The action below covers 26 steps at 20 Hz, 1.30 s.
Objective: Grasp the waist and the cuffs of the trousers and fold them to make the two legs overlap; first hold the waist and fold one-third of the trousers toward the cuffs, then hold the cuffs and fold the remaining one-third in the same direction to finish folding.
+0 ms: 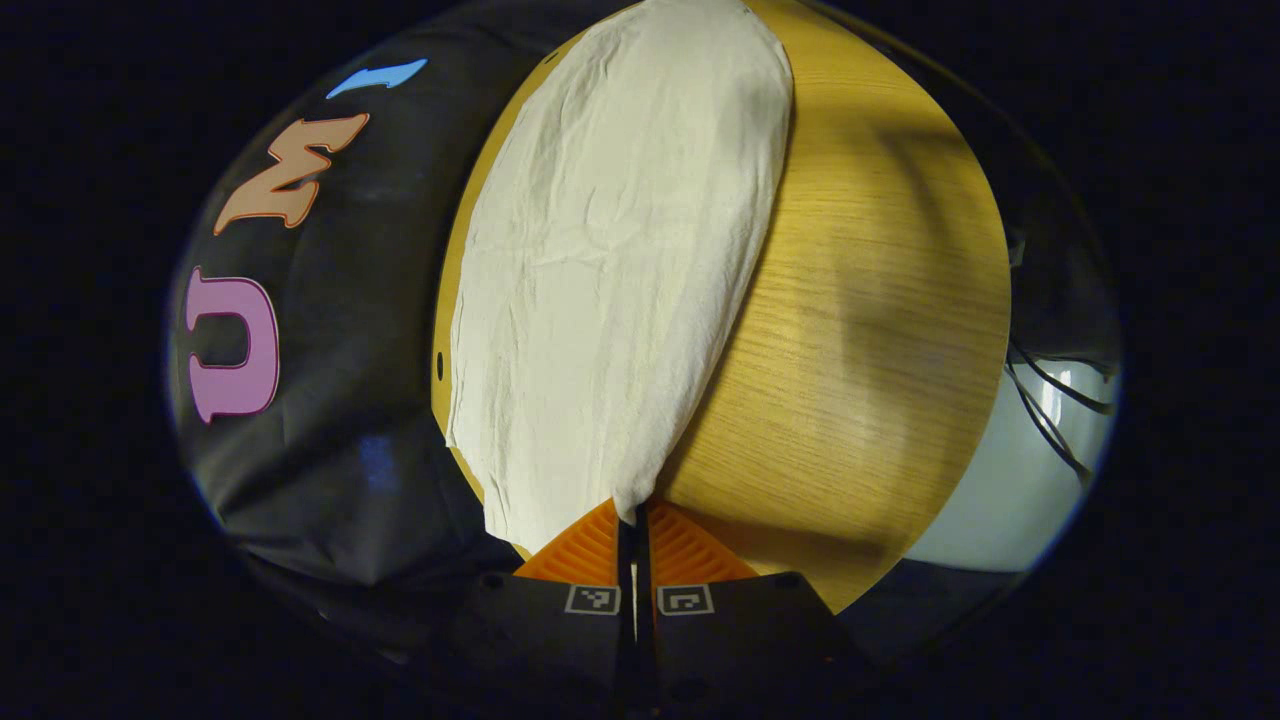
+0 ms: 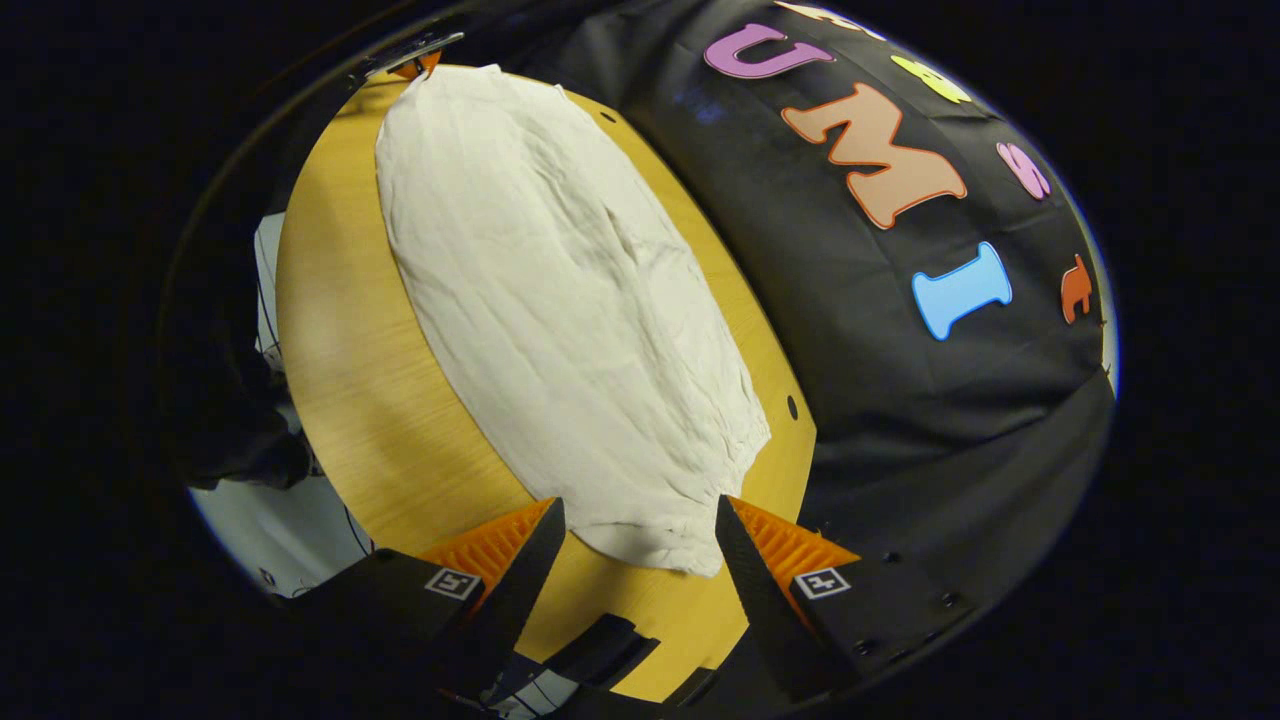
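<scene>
The cream-white trousers [image 1: 610, 260] lie stretched out lengthwise on a round wooden table [image 1: 860, 300], looking like one long flat strip. In the left gripper view, my left gripper [image 1: 633, 512] is shut on the near corner of the trousers, and the cloth runs straight into the closed fingers. In the right gripper view, the opposite end of the trousers [image 2: 560, 300] lies just ahead. My right gripper [image 2: 638, 503] stands open there, one finger on each side of the cloth's edge, above it. The left gripper [image 2: 420, 64] shows small at the far end.
The table's bare wood [image 2: 350, 380] runs along one side of the trousers. The black booth wall [image 2: 900, 400] hangs close on the other side. Beyond the table edge are pale floor [image 1: 1000, 480] and dark cables [image 1: 1050, 400]. Small holes [image 2: 791, 407] dot the tabletop rim.
</scene>
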Motion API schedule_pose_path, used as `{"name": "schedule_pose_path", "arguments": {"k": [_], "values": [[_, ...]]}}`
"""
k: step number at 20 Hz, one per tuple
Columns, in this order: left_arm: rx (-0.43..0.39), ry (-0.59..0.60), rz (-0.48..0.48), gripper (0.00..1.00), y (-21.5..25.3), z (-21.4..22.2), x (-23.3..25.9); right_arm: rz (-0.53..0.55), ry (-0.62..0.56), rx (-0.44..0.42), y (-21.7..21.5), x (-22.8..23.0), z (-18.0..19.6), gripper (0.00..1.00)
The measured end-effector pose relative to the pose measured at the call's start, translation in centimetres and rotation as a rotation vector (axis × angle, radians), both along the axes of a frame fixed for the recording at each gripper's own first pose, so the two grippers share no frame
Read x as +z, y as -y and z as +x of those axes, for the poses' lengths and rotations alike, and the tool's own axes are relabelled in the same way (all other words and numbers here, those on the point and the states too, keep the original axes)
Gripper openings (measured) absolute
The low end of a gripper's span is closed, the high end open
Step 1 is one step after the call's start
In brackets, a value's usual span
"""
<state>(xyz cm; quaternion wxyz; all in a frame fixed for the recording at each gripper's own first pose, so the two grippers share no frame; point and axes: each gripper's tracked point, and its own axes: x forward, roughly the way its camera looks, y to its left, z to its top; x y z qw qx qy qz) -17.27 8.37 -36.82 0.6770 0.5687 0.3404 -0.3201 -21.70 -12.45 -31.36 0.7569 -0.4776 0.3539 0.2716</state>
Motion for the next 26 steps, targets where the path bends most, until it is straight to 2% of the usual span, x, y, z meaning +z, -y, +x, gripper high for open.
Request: {"name": "schedule_pose_path", "arguments": {"k": [3,4,11,17,18,19,20,21,22,24,25,26], "values": [[0.005,-0.001,-0.002,0.0,-0.1,0.1,-0.1,-0.057,-0.038,0.05,0.2,-1.2,-1.0,0.97],[0.007,-0.002,-0.002,0.0,0.0,0.0,-0.1,-0.071,-0.05,0.067,0.3,-1.7,-1.3,1.0],[0.013,0.006,0.002,0.0,0.0,0.1,0.0,-0.111,-0.029,0.126,-0.3,-2.4,0.4,0.93],[0.016,0.009,0.002,0.0,-0.1,0.0,-0.2,-0.123,-0.042,0.127,-0.5,-4.2,1.8,0.79],[0.017,0.009,0.002,0.0,-0.1,0.1,-0.1,-0.124,-0.053,0.126,-0.6,-4.5,1.7,0.63],[0.018,0.009,0.002,0.0,-0.1,0.1,-0.1,-0.129,-0.063,0.133,-0.6,-4.8,1.6,0.57],[0.018,0.009,0.003,0.0,0.0,0.1,-0.1,-0.137,-0.071,0.141,-0.6,-4.9,1.3,0.4],[0.019,0.009,0.003,0.0,-0.1,0.1,-0.1,-0.143,-0.078,0.147,-0.6,-5.1,1.2,0.36],[0.021,0.008,0.003,0.0,-0.1,0.1,-0.1,-0.149,-0.085,0.147,-0.5,-5.4,1.1,0.23],[0.034,0.0,-0.007,0.0,-0.1,0.1,-0.1,-0.143,-0.078,0.129,-0.2,-5.3,1.5,0.14],[0.047,-0.011,-0.014,0.0,-0.1,0.0,-0.1,-0.133,-0.088,0.112,-0.2,-4.7,1.0,0.05],[0.058,-0.024,-0.017,0.0,-0.3,0.0,-0.1,-0.124,-0.097,0.102,-0.1,-5.2,1.4,0.1]]}}
